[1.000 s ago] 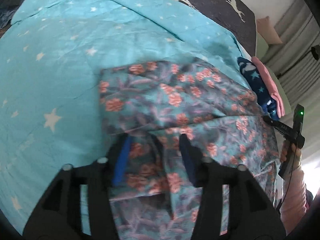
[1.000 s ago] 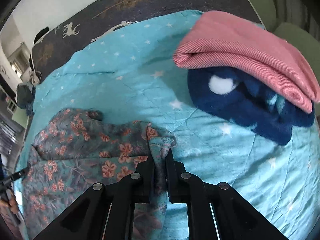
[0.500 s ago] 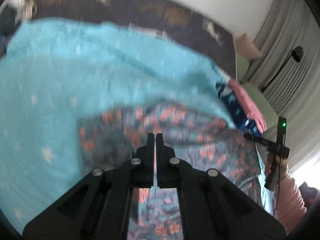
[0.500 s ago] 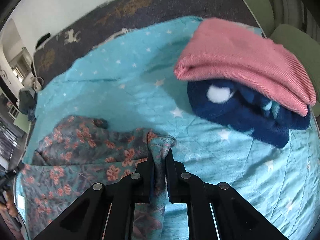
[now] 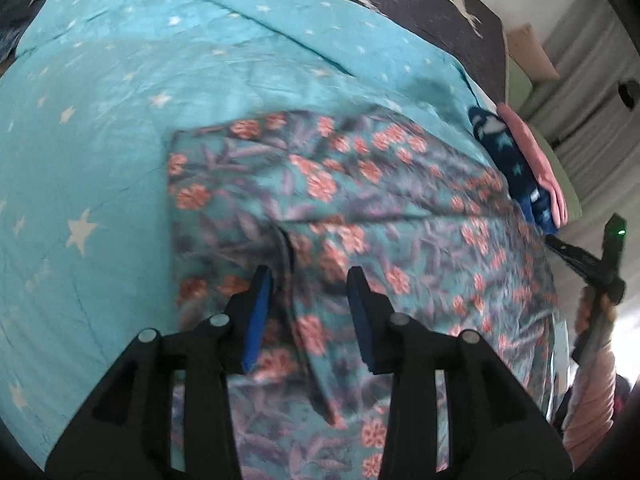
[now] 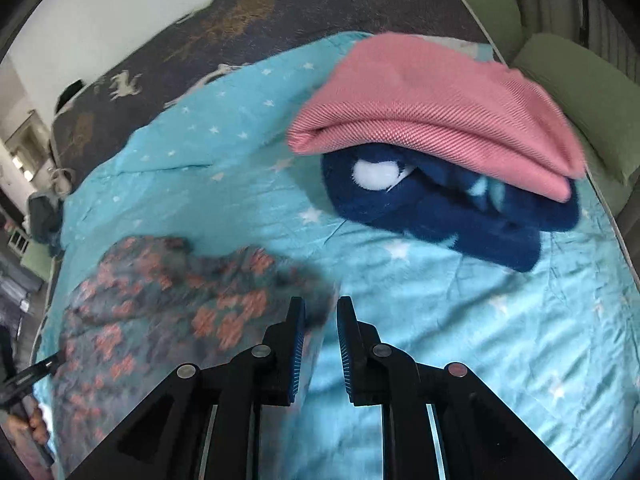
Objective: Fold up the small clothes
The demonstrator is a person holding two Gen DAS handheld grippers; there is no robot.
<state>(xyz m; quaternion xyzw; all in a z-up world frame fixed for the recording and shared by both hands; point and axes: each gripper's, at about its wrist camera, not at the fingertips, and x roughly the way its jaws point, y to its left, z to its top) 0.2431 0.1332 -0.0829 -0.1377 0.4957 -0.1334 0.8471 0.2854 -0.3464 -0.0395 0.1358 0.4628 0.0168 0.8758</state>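
Note:
A teal floral garment (image 5: 360, 208) with pink flowers lies spread on the turquoise star blanket (image 5: 100, 120). My left gripper (image 5: 308, 280) is open just above the garment, over a fold line near its near edge, holding nothing. In the right wrist view the same garment (image 6: 168, 300) lies at the lower left, blurred. My right gripper (image 6: 320, 312) is open, its jaws apart at the garment's right corner; the cloth edge sits by the left finger, not pinched. The right gripper also shows in the left wrist view (image 5: 592, 264).
A folded pink garment (image 6: 432, 108) lies on a folded navy fleece (image 6: 440, 208) at the blanket's right. A dark deer-print cover (image 6: 260, 12) lies beyond. Green cushions (image 6: 576, 92) line the right edge.
Both grippers have opened: the right let go of the garment corner it was pinching, and the left, shut half a second ago, now stands open over the garment, which lies flatter.

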